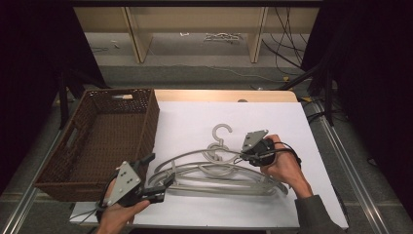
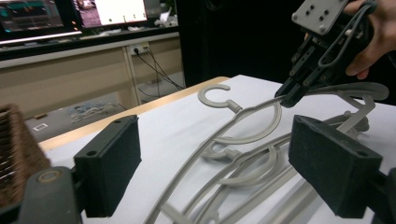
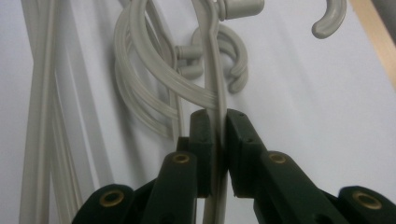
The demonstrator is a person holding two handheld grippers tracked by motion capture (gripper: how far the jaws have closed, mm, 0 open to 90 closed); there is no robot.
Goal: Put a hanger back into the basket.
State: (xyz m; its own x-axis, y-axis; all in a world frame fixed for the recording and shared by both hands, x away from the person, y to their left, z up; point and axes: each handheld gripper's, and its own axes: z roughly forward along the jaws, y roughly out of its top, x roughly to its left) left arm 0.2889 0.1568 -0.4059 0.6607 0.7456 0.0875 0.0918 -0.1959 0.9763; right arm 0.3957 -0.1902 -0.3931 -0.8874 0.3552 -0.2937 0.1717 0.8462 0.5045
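Observation:
Several grey plastic hangers (image 1: 219,174) lie piled on the white sheet (image 1: 195,114). My right gripper (image 1: 240,155) is shut on the thin arm of the top hanger (image 3: 217,93), just below its hook (image 1: 221,130), with the arm pinched between both pads. From the left gripper view, that same grip shows at the right gripper (image 2: 286,98), and the raised hanger (image 2: 243,121) curves toward the camera. My left gripper (image 1: 157,170) is open at the pile's left end. Its pads (image 2: 108,170) stand wide on either side of the hanger arms without touching them.
A brown woven basket (image 1: 146,124) stands at the left, beside the sheet, and looks empty. The table's wooden far edge (image 1: 219,95) runs behind the sheet. Cables and shelving legs sit on the floor beyond.

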